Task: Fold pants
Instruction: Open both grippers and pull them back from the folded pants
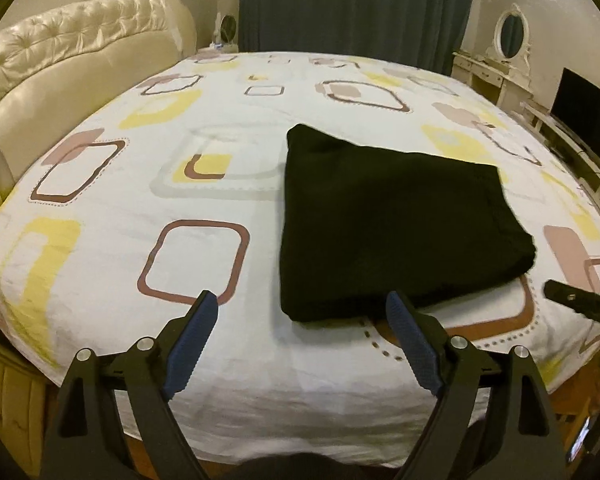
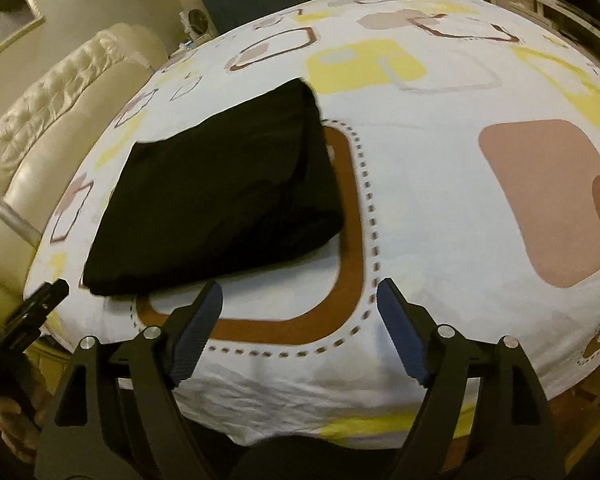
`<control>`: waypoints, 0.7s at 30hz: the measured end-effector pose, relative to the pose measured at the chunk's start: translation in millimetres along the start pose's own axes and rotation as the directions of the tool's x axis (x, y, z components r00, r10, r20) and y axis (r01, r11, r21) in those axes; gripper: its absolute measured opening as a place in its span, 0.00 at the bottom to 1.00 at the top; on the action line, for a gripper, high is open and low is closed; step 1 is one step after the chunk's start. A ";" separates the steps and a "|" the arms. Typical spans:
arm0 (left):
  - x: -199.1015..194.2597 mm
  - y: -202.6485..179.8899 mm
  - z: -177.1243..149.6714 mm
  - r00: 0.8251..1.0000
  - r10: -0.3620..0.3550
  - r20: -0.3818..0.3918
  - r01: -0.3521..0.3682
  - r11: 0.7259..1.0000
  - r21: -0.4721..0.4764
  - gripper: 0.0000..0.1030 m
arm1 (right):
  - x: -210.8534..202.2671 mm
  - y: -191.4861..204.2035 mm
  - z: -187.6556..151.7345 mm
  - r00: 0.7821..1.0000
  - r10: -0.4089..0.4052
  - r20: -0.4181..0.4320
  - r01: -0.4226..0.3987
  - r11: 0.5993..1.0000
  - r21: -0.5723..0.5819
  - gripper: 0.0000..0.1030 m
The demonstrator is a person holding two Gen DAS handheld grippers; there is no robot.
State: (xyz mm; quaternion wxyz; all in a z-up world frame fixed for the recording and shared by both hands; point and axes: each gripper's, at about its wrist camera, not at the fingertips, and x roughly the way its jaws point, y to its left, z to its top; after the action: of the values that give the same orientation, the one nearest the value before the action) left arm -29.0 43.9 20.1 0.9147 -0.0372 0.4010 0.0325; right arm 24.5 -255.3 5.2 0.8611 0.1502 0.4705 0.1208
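Pants [image 1: 388,220] folded flat on bed [image 1: 220,380]

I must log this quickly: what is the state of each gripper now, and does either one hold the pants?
Left gripper: open, holding nothing.
Right gripper: open, holding nothing.
Black pants: folded on the bed, free.
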 end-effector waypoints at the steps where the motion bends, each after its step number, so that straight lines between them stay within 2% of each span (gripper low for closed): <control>1: -4.4 -1.1 -1.7 1.000 -0.006 0.007 0.006 1.000 -0.006 0.83 | -1.3 3.0 -2.0 1.000 -0.002 0.003 0.003 1.000 -0.008 0.77; 5: -14.7 -7.5 -7.0 0.999 -0.012 0.045 0.012 1.000 -0.003 0.83 | -4.4 17.1 -9.2 0.998 -0.057 0.036 0.059 0.995 -0.077 0.78; 9: -9.1 -14.7 -9.0 1.000 -0.021 0.023 0.021 1.000 0.010 0.83 | -6.6 27.2 -10.6 0.993 -0.094 0.076 0.102 0.988 -0.117 0.83; 21: -11.8 -13.7 -7.4 0.999 0.011 0.051 -0.010 1.000 -0.025 0.83 | -4.6 29.8 -18.1 0.985 -0.137 0.106 0.154 0.974 -0.169 0.86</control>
State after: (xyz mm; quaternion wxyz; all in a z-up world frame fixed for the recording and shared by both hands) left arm -41.1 29.2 24.4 0.9239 -0.0454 0.3775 0.0431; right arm 4.8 -226.6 10.6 0.8985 0.0440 0.4270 0.0915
